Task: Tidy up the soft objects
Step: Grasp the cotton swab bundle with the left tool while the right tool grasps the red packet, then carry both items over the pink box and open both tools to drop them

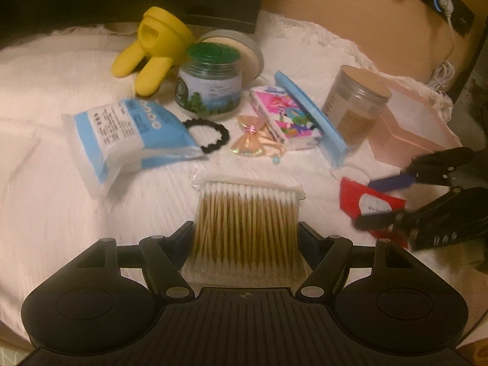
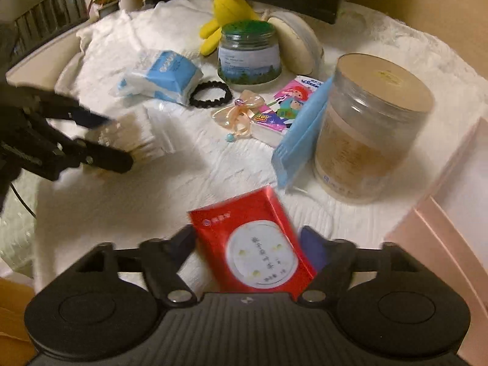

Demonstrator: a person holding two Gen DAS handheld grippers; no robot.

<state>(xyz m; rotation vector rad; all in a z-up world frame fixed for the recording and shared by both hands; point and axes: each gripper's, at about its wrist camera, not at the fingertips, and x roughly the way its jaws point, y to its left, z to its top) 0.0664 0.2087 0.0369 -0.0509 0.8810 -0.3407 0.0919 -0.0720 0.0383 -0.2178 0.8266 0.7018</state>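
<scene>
Surface: white textured cloth [image 1: 45,201] spread over a table; tan tabletop [image 1: 350,15] exposed at upper right of the left wrist view.

Lying on cloth, left wrist view:
- yellow rubber glove [image 1: 152,48], upper left
- green-lidded jar [image 1: 210,82], upright, centre top
- round tin [image 1: 244,48] tilted behind that jar
- blue-white soft pack [image 1: 128,137], left
- black beaded bracelet [image 1: 207,135] touching the pack's right edge
- ribbon bow [image 1: 259,140], centre
- cartoon tissue pack [image 1: 280,119] beside the bow
- tan-lidded jar [image 1: 353,106], upright, right
- pink bin [image 1: 418,128], far right
</scene>
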